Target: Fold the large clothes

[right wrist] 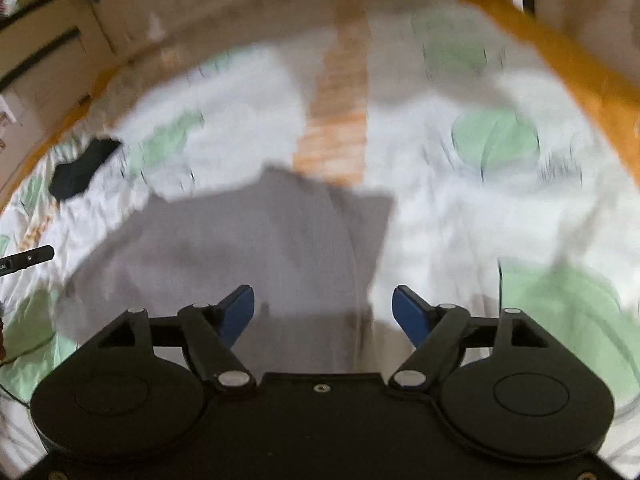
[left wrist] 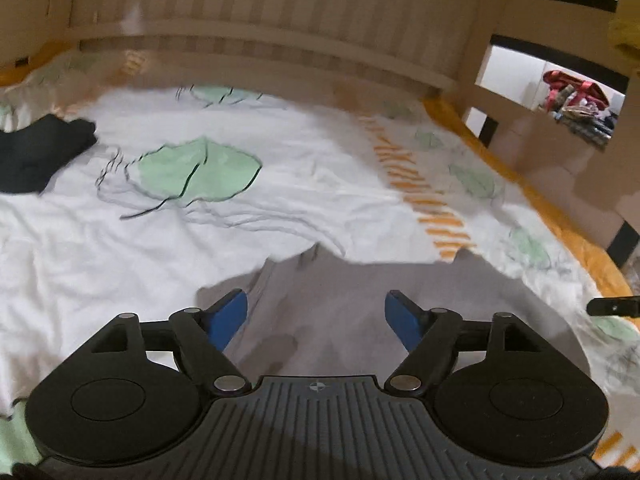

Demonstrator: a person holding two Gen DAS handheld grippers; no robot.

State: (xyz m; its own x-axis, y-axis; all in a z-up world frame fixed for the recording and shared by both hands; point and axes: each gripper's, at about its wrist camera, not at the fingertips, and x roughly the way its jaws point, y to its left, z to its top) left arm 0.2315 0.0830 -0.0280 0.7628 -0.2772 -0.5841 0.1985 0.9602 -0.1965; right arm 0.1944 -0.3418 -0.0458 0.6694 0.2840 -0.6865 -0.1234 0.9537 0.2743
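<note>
Blue fingers (left wrist: pixel 230 318) of the left gripper (left wrist: pixel 316 320) stand spread wide, with nothing between them. Below and ahead of them lies a grey garment (left wrist: pixel 380 304), flat on a bed sheet (left wrist: pixel 80 248). No pad touches the cloth.

From the right wrist view, the right gripper (right wrist: pixel 324 316) shows the same stance: its blue fingers (right wrist: pixel 410 314) are spread wide and hold nothing. The grey garment (right wrist: pixel 240 248) lies under and ahead of this gripper, and it looks folded, with a layered flap along its right edge. This view is badly blurred, so finer creases cannot be told.

The sheet (right wrist: pixel 460 220) is white with pale green leaf prints and a band of orange stripes (left wrist: pixel 424 200) running away from the camera. An orange border (left wrist: pixel 540 200) edges the bed on the right.

A dark garment (left wrist: pixel 36 152) lies on the sheet at the far left, well apart from the grey one. It also shows as a small dark patch (right wrist: pixel 82 172) in the right wrist view.

Behind the bed stands a slatted wooden headboard (left wrist: pixel 260 12). At the right of the left wrist view, a shelf holds a red bundle (left wrist: pixel 576 92). A thin black bar, part of the other gripper, pokes in at the edge of each view (left wrist: pixel 614 306) (right wrist: pixel 28 260).
</note>
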